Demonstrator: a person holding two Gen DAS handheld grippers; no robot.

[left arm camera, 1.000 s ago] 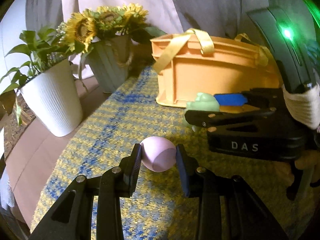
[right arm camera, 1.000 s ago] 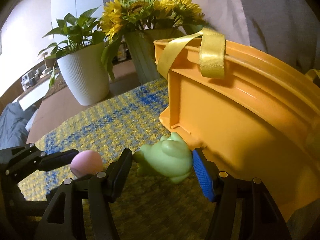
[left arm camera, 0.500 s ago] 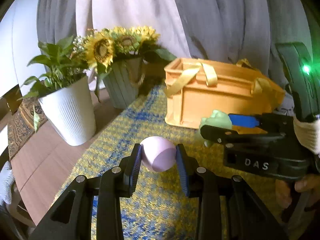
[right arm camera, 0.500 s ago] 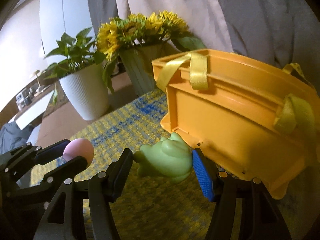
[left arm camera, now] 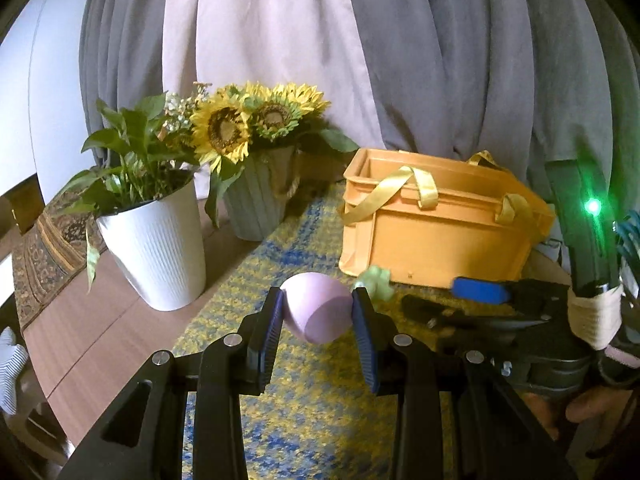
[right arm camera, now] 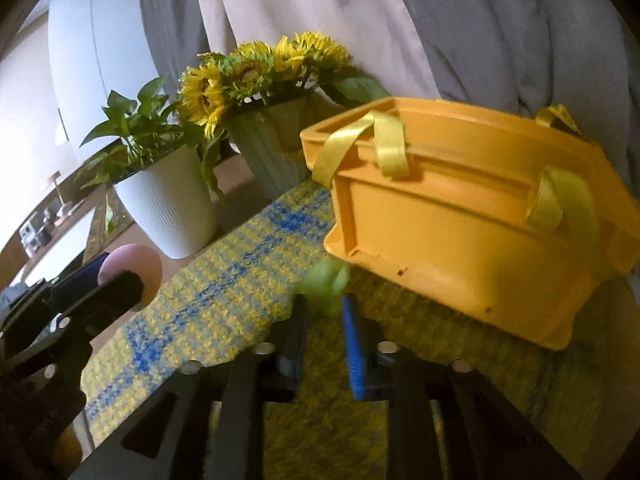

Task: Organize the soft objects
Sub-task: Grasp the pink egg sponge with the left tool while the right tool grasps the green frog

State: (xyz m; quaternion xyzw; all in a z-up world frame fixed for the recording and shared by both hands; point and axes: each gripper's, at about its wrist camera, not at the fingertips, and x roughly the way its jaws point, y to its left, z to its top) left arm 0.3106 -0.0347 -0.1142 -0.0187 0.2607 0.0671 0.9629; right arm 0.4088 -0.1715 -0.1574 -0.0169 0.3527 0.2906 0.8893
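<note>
A lilac egg-shaped soft toy (left arm camera: 316, 312) hangs above the mat, and my left gripper (left arm camera: 318, 298) is shut on it. From the right wrist view the same toy (right arm camera: 132, 264) shows at the left in that gripper (right arm camera: 108, 280). A small green soft toy (right arm camera: 324, 280), blurred, sits pinched at the very tips of my right gripper (right arm camera: 324, 306), whose jaws stand close together. In the left wrist view the green toy (left arm camera: 376, 280) pokes out ahead of the right gripper (left arm camera: 430, 294). Just behind stands the orange basket (left arm camera: 440, 240) with yellow ribbon handles (right arm camera: 388, 148), its inside hidden.
A yellow and blue woven mat (left arm camera: 320, 400) covers the wooden table (left arm camera: 100, 332). At the left stand a white pot with a green plant (left arm camera: 156, 248) and a ribbed vase of sunflowers (left arm camera: 260, 208). Grey curtains hang behind. A person's hand (left arm camera: 580, 412) holds the right gripper.
Both grippers have risen with their toys, so the basket and plants sit lower in view. The right jaws look closer together and the green toy narrower and blurred.
</note>
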